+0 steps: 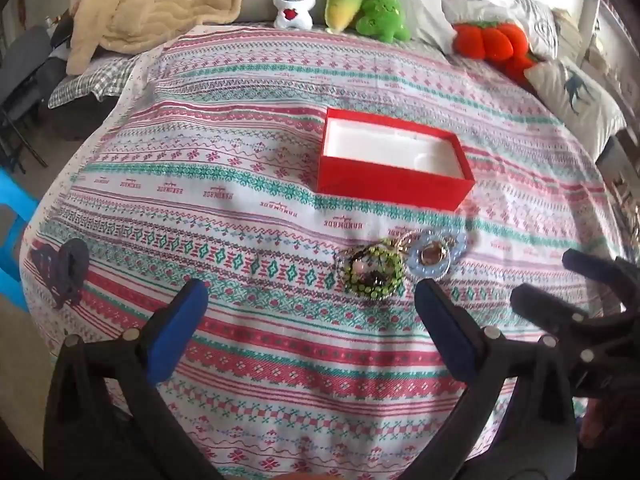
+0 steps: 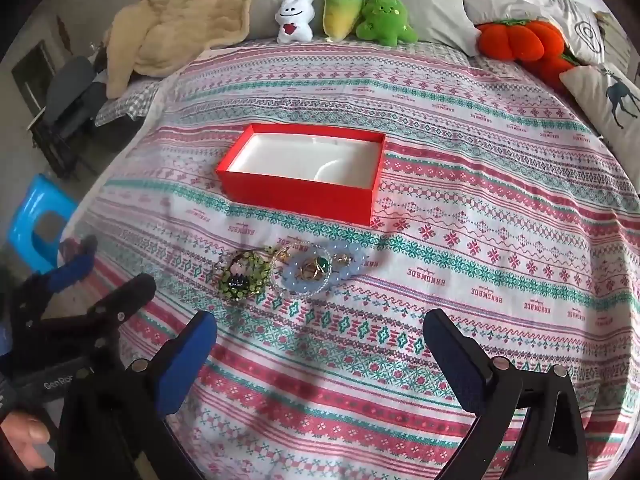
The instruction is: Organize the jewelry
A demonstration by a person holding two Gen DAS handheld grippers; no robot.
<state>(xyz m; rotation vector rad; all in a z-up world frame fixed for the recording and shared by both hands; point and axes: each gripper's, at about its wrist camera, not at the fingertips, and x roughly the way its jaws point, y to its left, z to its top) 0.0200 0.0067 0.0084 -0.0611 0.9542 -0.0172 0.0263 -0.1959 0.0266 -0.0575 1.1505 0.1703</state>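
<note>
An open red box with an empty white lining sits on the patterned bedspread; it also shows in the right wrist view. In front of it lies a small pile of jewelry: a green beaded bracelet, a pale blue ring-shaped bangle, and gold pieces inside the bangle. My left gripper is open and empty, just short of the pile. My right gripper is open and empty, a little behind the pile.
Plush toys line the far edge: a white bunny, a yellow-green carrot, a green tree and orange pumpkins. A beige blanket lies at back left. A blue stool stands beside the bed.
</note>
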